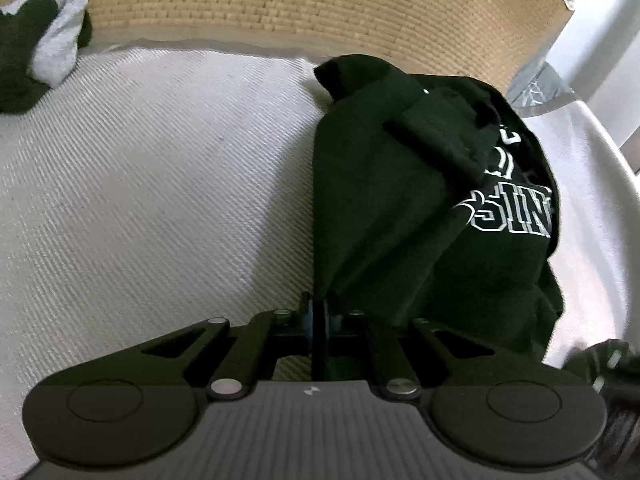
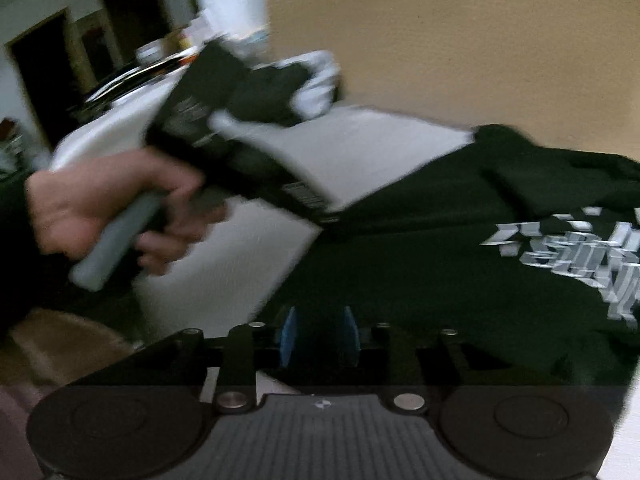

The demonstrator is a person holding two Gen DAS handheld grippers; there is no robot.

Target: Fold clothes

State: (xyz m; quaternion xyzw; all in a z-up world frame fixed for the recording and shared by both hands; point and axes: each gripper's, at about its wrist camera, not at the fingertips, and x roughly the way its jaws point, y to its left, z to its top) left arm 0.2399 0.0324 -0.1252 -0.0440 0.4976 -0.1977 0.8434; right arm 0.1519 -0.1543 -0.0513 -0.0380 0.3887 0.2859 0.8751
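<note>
Left claw (image 1: 318, 320) pinches dark sweatshirt (image 1: 400, 200) edge, garment ahead-right

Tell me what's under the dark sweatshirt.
The dark sweatshirt lies on the white cloth, which shows all around it. Whatever sits beneath its bunched folds is covered.

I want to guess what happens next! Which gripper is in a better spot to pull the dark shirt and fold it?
Probably the left gripper: it looks shut on the edge of the dark shirt. The right gripper has its jaws apart and grips nothing clearly, though the view is blurred.
</note>
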